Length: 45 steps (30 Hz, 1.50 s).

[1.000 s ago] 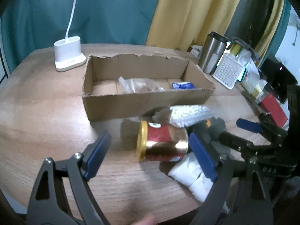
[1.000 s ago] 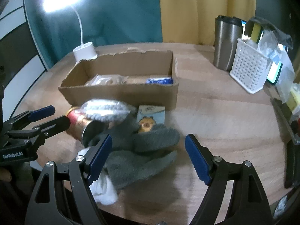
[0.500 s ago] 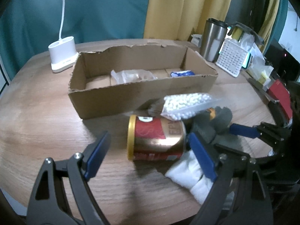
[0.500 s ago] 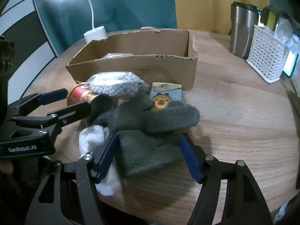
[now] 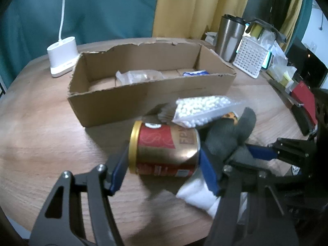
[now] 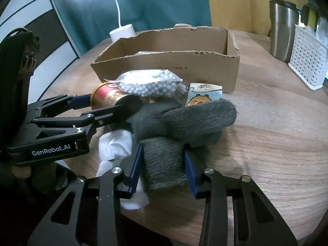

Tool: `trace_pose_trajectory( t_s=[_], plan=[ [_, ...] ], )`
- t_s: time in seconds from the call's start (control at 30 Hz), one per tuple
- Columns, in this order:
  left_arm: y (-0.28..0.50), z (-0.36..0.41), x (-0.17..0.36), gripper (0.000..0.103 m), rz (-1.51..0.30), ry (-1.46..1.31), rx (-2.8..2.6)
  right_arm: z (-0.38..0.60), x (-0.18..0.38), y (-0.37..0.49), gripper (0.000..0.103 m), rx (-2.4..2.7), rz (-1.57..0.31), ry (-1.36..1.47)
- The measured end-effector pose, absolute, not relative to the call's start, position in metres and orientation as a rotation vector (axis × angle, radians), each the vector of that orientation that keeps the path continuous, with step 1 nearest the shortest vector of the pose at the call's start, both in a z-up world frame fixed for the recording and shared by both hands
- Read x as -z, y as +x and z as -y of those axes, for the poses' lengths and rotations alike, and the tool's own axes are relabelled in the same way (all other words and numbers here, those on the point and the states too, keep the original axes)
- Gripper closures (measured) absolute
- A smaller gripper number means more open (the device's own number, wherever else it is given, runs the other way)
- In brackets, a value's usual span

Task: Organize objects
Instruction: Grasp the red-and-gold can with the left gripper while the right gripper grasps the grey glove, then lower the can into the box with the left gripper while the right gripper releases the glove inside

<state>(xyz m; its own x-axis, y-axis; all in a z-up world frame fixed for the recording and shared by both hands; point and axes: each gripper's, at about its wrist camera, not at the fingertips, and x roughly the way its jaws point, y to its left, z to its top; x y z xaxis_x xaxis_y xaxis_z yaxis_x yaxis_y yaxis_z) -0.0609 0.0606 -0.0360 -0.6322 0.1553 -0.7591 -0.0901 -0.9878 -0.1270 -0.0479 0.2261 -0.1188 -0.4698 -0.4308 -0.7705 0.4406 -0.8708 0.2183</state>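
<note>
1. The left gripper (image 5: 164,167) has its two blue-padded fingers closed against the flat ends of a can (image 5: 165,148) lying on its side: one pad on the gold rim, the other on the base.
2. The can is a smooth metal cylinder, shiny gold with a red label, resting on the wooden table (image 5: 41,133) just in front of the box (image 5: 123,102).
3. The right gripper (image 6: 162,166) is clamped on the cuff of a grey glove (image 6: 180,123). The glove is coarse knitted wool, soft and rumpled, its rounded fingers bunched over the cuff.
4. A clear plastic bag of small white beads (image 6: 149,84) lies partly on the can and the glove, lumpy and pillow-shaped.
5. A crumpled white cloth (image 6: 114,145) lies on the table beside the glove, between the two grippers.
6. A small flat packet (image 6: 204,96) printed with a cartoon bear sticks out from behind the glove, close to the box front.
7. The box is brown corrugated cardboard, long and shallow, with ragged torn top edges. Inside lie a clear wrapper (image 5: 139,75) and a blue-and-white packet (image 5: 195,73).
8. Behind it stands a white plastic lamp base (image 5: 62,56). To the right are a brushed steel tumbler (image 6: 284,28) and a white perforated plastic basket (image 6: 307,59).
</note>
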Motion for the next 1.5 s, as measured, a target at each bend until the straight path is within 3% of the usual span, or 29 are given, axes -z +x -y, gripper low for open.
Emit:
trace_pose_trajectory(
  t_s=[1.5],
  plan=[
    [-0.058, 0.008, -0.039, 0.038, 0.234, -1.049, -2.913, -0.267, 0.014, -0.064, 0.067, 2.595, -0.046, 0.992]
  ],
)
